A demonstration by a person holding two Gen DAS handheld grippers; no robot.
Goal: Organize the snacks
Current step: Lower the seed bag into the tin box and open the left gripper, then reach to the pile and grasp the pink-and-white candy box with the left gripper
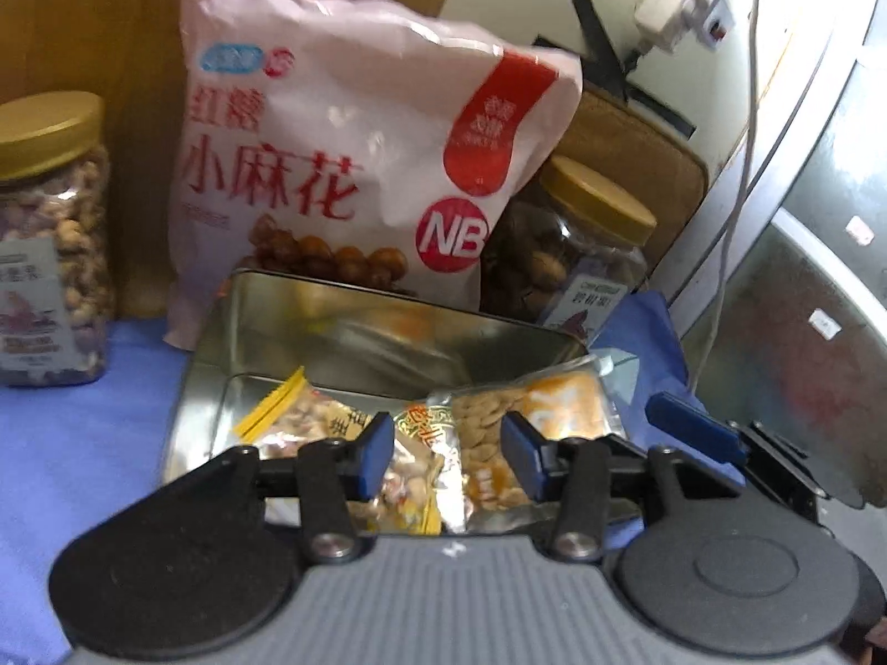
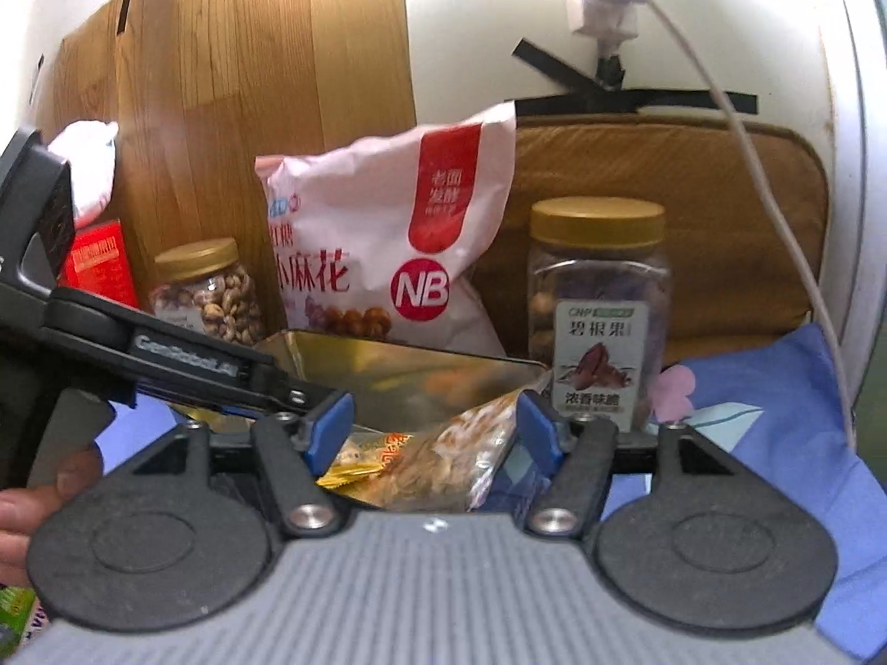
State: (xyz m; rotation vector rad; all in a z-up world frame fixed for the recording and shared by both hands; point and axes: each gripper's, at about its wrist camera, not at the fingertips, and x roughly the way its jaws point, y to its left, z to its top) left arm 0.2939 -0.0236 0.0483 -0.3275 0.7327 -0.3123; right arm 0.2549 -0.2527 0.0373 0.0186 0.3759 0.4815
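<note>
Nearest the lens in the left wrist view, the left gripper (image 1: 446, 451) hangs over the open metal tin (image 1: 222, 366), its blue pads spread with a gap between them and nothing pinched; small snack packets (image 1: 310, 421) show through that gap, lying on the tin's floor. In the right wrist view the right gripper (image 2: 435, 426) likewise stands spread, its pads apart on either side of a clear packet of pale crisps (image 2: 477, 443) that leans over the tin's (image 2: 388, 360) near right edge; whether either pad touches the packet cannot be told. The left gripper's body crosses the left of that view, reaching toward the same tin. The tin appears to serve as the collecting box, so loose packets go in it while taller goods stand behind. Just beyond it a large pink bag of twisted dough snacks (image 1: 343, 166) stands upright, probably propped against the wooden panel (image 1: 111, 27) to keep its label readable. Two gold-lidded jars flank the bag: a nut jar (image 1: 50, 244) to the left and a pecan jar (image 2: 596, 310) to the right. All rest on a blue cloth (image 1: 83, 443). Farthest back, a brown cushion (image 2: 693, 221) leans on the white wall (image 2: 471, 27).
</note>
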